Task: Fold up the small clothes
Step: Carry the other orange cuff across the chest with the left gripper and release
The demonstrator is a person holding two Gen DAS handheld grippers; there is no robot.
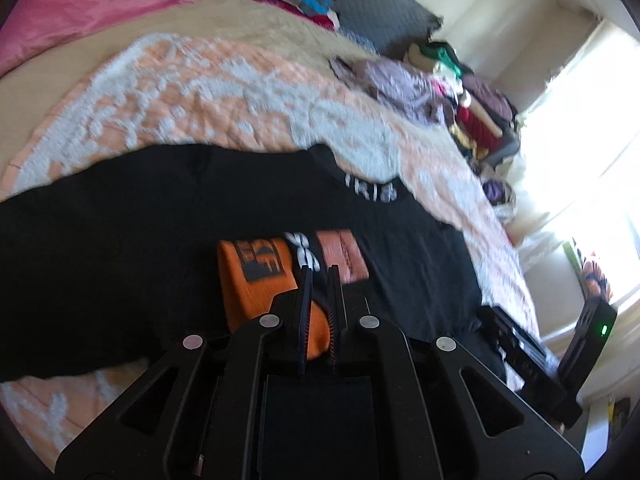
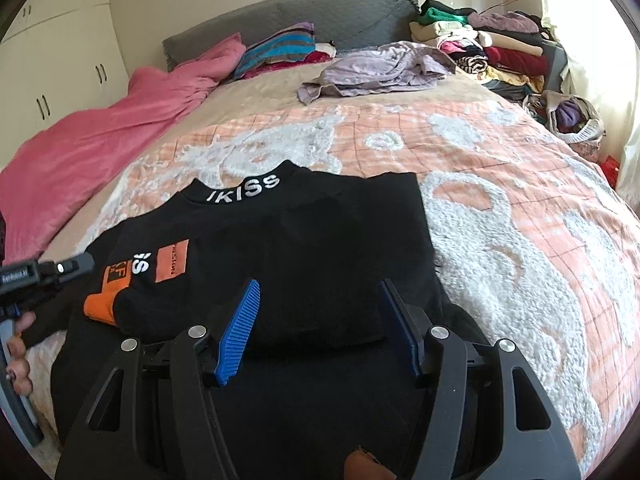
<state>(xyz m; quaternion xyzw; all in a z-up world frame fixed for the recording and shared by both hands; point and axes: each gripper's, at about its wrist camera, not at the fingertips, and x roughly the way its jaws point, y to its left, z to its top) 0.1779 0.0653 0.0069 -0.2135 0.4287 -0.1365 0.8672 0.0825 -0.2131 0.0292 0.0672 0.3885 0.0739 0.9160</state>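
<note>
1. Our left gripper (image 1: 319, 280) had its jaws nearly together on the orange cuff (image 1: 256, 280) of the black sweater (image 2: 304, 248); whether cloth sat between the tips we could not tell.
2. Our right gripper (image 2: 318, 320) was spread wide and held nothing, poised above the sweater's hem.
3. The sweater lay partly folded on the peach bedspread (image 2: 500, 168), collar facing the headboard (image 2: 320, 16).
4. We judged the sleeve fold needed the cuff carried straight across and laid flat, with the right gripper pinning the body to stop bunching.
</note>
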